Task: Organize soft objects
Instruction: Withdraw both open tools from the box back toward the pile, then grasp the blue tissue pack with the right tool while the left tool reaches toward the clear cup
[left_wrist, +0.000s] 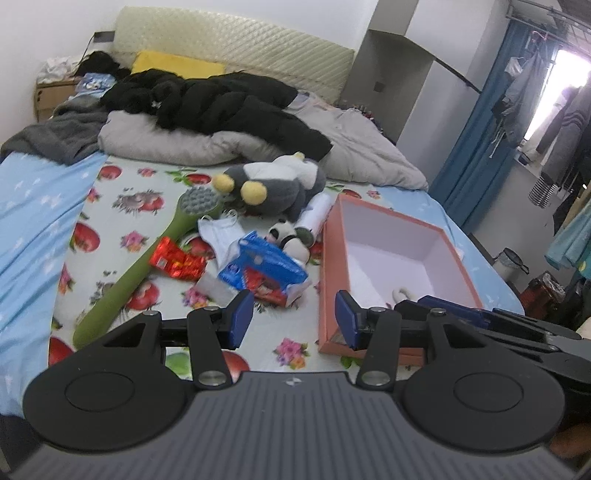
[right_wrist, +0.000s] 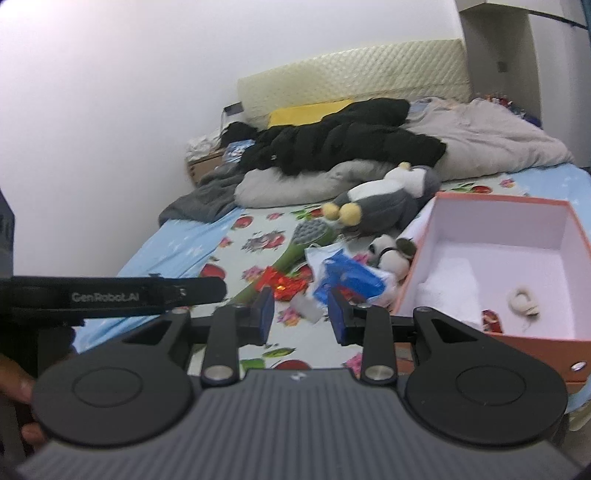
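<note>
Plush toy (left_wrist: 275, 184) on bed — beyond both empty, parted jaws

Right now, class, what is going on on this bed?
A person holds a gripper in each hand over a cluttered bed, sorting soft things into an orange box. The left gripper and right gripper are both open and empty. A small white item already lies in the box; the grey plush and panda toy wait on the sheet.

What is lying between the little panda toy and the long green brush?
In the left wrist view, a white cloth, a blue packet and a red wrapper lie between the panda toy and green brush.
</note>
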